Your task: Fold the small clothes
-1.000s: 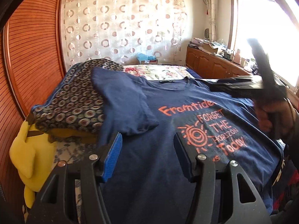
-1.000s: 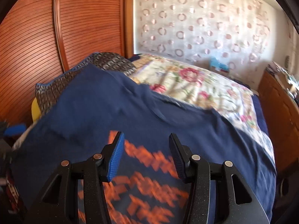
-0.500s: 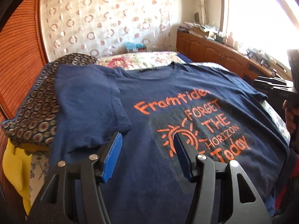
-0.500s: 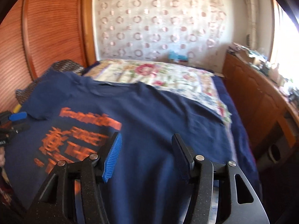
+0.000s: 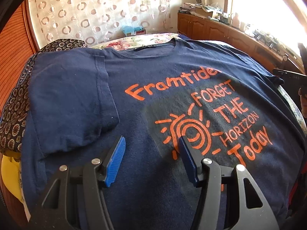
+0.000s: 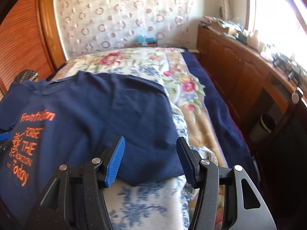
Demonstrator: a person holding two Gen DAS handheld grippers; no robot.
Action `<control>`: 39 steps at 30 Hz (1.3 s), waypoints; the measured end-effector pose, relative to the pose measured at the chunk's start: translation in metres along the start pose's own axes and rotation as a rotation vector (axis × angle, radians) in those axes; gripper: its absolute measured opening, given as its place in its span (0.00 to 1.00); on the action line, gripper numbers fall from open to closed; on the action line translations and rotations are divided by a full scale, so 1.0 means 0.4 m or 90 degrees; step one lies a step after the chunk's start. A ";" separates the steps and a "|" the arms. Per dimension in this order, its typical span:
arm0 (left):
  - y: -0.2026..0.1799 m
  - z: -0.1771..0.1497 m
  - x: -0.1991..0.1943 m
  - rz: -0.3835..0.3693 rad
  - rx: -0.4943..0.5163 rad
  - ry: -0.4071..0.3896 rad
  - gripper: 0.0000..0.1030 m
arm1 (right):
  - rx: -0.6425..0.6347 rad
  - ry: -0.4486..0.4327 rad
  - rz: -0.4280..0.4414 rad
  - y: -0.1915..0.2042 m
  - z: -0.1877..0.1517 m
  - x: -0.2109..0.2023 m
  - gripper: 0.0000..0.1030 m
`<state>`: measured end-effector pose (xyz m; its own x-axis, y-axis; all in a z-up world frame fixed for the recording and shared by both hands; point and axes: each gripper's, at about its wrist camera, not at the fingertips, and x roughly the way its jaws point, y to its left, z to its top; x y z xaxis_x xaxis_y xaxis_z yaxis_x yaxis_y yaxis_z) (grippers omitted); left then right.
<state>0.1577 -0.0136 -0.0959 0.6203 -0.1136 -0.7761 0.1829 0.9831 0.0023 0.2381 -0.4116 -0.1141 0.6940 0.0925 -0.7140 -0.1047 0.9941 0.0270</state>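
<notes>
Navy cotton T-shirt with orange print (image 5: 153,88) lies flat on the floral bedspread (image 6: 145,197), one sleeve already folded inward. Right gripper (image 6: 150,158), fingers apart, hovers over the other sleeve (image 6: 153,134): pinch near its hem. Left gripper (image 5: 151,160), fingers apart, holds nothing.

Bed with floral quilt (image 6: 184,88), navy T-shirt (image 5: 172,95) spread flat, patterned cloth (image 5: 13,115) beside it

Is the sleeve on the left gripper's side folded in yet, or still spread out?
Folded in. That sleeve lies doubled over the navy T-shirt front, its cuff beside the orange print.
</notes>
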 end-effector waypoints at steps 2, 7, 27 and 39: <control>0.009 0.002 0.004 -0.011 -0.006 0.003 0.55 | 0.012 0.013 -0.004 -0.023 -0.002 0.013 0.55; 0.015 0.002 0.005 -0.018 -0.010 0.005 0.58 | 0.046 0.040 0.011 -0.061 -0.007 0.040 0.55; 0.026 0.008 0.021 -0.003 -0.021 0.011 0.74 | 0.003 0.058 0.017 -0.047 -0.002 0.052 0.18; 0.027 0.008 0.024 -0.002 -0.026 0.013 0.76 | -0.087 -0.047 -0.015 0.035 0.050 -0.040 0.06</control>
<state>0.1680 -0.0044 -0.1013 0.6036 -0.1134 -0.7892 0.1523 0.9880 -0.0255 0.2400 -0.3980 -0.0883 0.7477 0.0778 -0.6594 -0.1796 0.9798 -0.0880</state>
